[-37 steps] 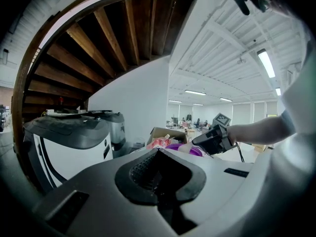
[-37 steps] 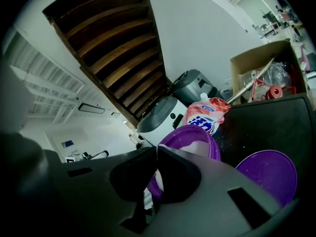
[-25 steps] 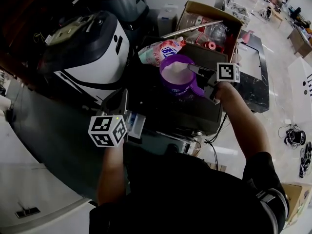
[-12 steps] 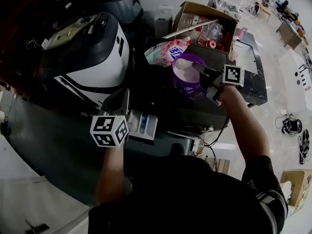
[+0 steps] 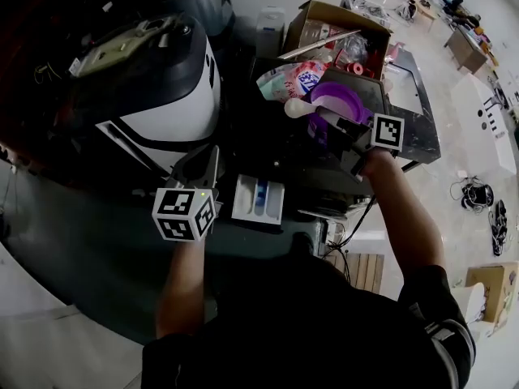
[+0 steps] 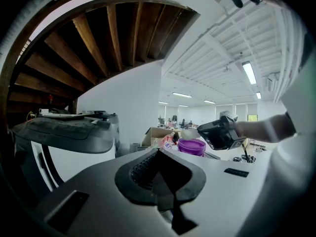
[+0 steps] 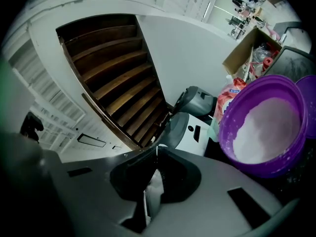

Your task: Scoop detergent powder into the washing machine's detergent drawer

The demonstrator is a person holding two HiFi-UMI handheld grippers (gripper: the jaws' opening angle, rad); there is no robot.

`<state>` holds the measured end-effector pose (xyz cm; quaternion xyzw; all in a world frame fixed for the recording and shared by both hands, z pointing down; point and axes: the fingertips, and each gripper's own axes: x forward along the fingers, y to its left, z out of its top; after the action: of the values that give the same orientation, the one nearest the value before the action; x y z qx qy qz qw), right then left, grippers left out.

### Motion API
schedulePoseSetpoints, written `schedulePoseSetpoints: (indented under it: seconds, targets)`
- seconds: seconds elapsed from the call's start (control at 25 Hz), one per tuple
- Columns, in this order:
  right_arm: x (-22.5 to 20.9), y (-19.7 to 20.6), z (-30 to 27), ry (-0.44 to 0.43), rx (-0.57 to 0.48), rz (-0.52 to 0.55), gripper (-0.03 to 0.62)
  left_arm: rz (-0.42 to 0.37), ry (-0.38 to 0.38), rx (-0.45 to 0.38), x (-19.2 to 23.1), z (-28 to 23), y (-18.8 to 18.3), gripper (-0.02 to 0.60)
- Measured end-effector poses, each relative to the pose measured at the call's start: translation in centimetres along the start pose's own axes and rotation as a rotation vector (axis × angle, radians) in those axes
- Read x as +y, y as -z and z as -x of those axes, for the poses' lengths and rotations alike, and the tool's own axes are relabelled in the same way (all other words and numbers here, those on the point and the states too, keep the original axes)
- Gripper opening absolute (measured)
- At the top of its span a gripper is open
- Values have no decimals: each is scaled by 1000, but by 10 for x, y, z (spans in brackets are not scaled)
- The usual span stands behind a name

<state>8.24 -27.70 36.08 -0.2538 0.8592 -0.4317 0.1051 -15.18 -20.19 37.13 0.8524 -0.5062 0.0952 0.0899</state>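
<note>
Fingers of the right gripper (image 5: 334, 122) are clenched on the white handle of the scoop (image 5: 297, 108); the right gripper view shows that pale handle pinched between them. The scoop's bowl carries a heap of white powder and hangs off the 9 o'clock edge of the purple tub (image 5: 342, 98), outside its rim. The tub stands on the dark top of the washing machine (image 5: 324, 177), and its inside is coated and part filled with detergent powder (image 7: 269, 130).

The detergent drawer (image 5: 259, 199) is pulled out at roughly 7 o'clock from the tub, its white compartments open to the head view, with a blue insert in the middle one. At the drawer's 9 o'clock sits the left gripper (image 5: 204, 168); its fingers are pressed together with nothing between them.

A printed detergent bag (image 5: 290, 79) lies at the tub's 10 o'clock, touching or just beside it. An open cardboard box (image 5: 340, 24) of odds and ends is at 12 o'clock, and a white and black appliance (image 5: 154, 79) stands well off at 9 o'clock.
</note>
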Motion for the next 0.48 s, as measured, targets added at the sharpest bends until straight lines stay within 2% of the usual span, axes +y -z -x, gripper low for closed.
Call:
schedulePoseSetpoints:
  seconds: [0.48]
  targets:
    - [39, 77, -28, 10, -22, -26, 18, 0, 69, 13, 35, 47, 22, 8]
